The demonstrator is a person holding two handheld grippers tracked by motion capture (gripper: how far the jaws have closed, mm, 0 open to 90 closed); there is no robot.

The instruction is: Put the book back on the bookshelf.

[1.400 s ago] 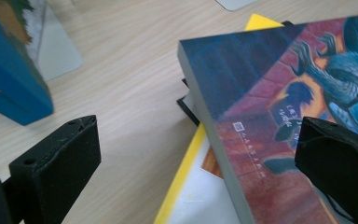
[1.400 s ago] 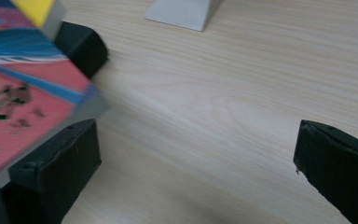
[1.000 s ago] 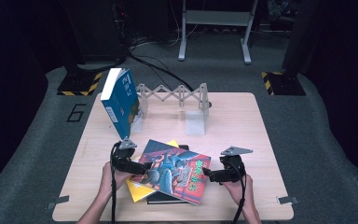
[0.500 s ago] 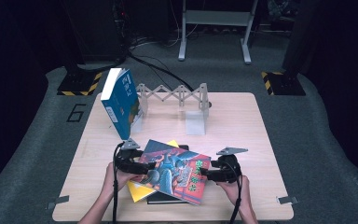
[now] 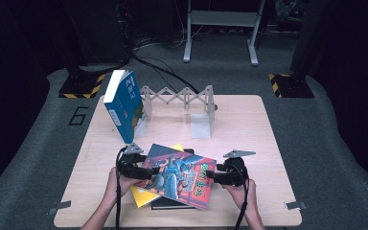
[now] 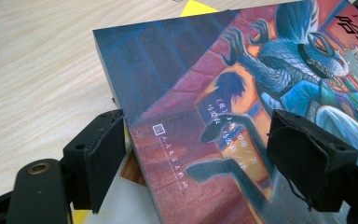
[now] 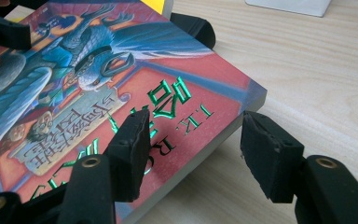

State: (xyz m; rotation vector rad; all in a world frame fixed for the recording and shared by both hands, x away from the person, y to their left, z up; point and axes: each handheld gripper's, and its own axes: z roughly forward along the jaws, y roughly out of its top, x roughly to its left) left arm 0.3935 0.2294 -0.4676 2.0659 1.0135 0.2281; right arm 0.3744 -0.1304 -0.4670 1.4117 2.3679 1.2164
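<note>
At the upper left of the high view a blue book [image 5: 124,105] stands tilted against the end of a grey folding rack [image 5: 182,103] on the wooden table [image 5: 249,129]. Lower down, left of centre, the left gripper [image 5: 141,171] has its jaws clamped on the left edge of the illustrated book [image 5: 179,175]; in its own view one pad sits under the cover and the other on top of it. That book lies in the lower middle of the frame, on a yellow book [image 5: 141,196] and a dark book [image 5: 170,203]. To its right, the right gripper [image 5: 211,175] straddles the book's right edge; its jaws have just been closing, and whether both pads press I cannot tell.
</note>
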